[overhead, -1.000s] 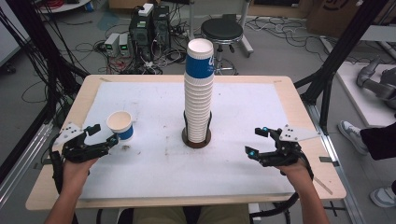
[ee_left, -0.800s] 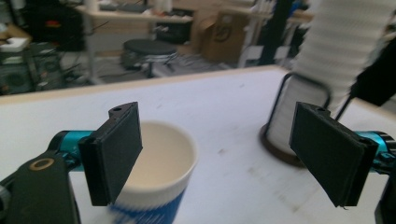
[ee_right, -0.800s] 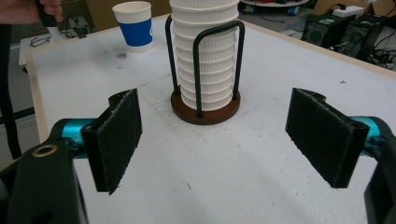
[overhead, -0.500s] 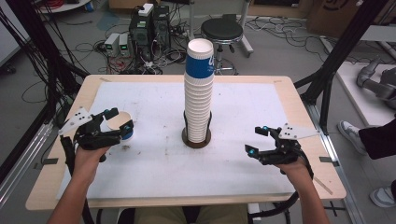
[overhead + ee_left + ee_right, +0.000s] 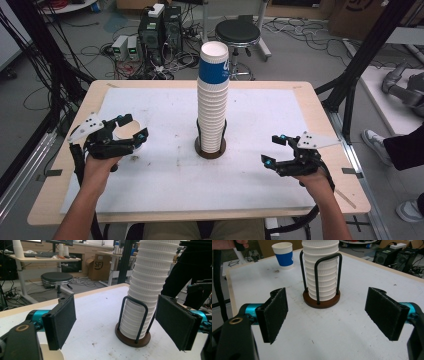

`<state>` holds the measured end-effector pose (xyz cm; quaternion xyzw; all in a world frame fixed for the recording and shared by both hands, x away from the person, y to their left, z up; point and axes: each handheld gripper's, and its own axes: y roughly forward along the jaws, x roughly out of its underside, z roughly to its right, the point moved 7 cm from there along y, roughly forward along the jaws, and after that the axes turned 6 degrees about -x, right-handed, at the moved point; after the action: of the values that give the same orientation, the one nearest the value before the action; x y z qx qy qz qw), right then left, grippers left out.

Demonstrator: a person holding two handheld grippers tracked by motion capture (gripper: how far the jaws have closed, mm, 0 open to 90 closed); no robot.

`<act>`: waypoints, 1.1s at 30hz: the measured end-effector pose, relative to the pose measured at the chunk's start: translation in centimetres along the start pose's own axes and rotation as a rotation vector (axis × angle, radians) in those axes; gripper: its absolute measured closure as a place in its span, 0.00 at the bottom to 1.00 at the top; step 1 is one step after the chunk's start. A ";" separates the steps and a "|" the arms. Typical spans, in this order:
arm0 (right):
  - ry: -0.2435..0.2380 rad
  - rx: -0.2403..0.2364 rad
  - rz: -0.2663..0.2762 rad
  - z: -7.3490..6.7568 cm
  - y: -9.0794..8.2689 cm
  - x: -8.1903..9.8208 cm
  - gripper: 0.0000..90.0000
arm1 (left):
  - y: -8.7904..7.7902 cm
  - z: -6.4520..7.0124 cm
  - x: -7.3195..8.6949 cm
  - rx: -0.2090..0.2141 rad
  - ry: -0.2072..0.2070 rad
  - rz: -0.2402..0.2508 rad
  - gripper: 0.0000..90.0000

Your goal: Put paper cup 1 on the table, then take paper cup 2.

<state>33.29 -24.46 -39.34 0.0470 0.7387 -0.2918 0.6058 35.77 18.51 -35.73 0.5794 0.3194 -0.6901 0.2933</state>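
The single paper cup (image 5: 283, 255) — white with a blue band — stands upright on the white table (image 5: 165, 185), on the person's left side, well apart from the stack. In the high view the left gripper (image 5: 131, 128) is right over it, cup rim (image 5: 127, 131) showing between the parted jaws; from the left gripper view the rim sits low beside one pad, and nothing is pressed between the pads, so that gripper is released, holding nothing.

Out to the middle: the tall cup stack (image 5: 212, 97) rises from its round brown holder (image 5: 209, 150), thin black wire loops hugging the lower cups, a blue-banded cup on top.

Over on the right, the right gripper (image 5: 275, 149) hangs just above the table, near the front edge, jaws spread apart and empty — its own view looks straight at the holder between the two black pads (image 5: 275, 312).

Behind the table: a black stool (image 5: 238, 33), cables and boxes on the floor.
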 end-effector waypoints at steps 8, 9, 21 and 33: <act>0.000 0.001 0.003 0.1 0.0 -0.1 0.21 | 0.5 0.8 -0.7 0.033 0.006 0.011 0.19; -0.001 0.002 0.005 0.1 0.0 -0.1 0.21 | 0.6 0.9 -0.8 0.042 0.011 0.012 0.19; -0.001 0.000 0.005 0.1 0.0 -0.1 0.21 | 1.8 2.9 -2.4 0.107 0.034 0.031 0.19; 0.006 -0.012 0.007 -0.1 0.0 -0.1 0.21 | 4.7 6.0 -5.9 0.212 0.078 0.067 0.19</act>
<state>33.26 -24.39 -39.23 0.0467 0.7421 -0.2853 0.6048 36.64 11.05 -29.64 0.6439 0.2362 -0.6868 0.2404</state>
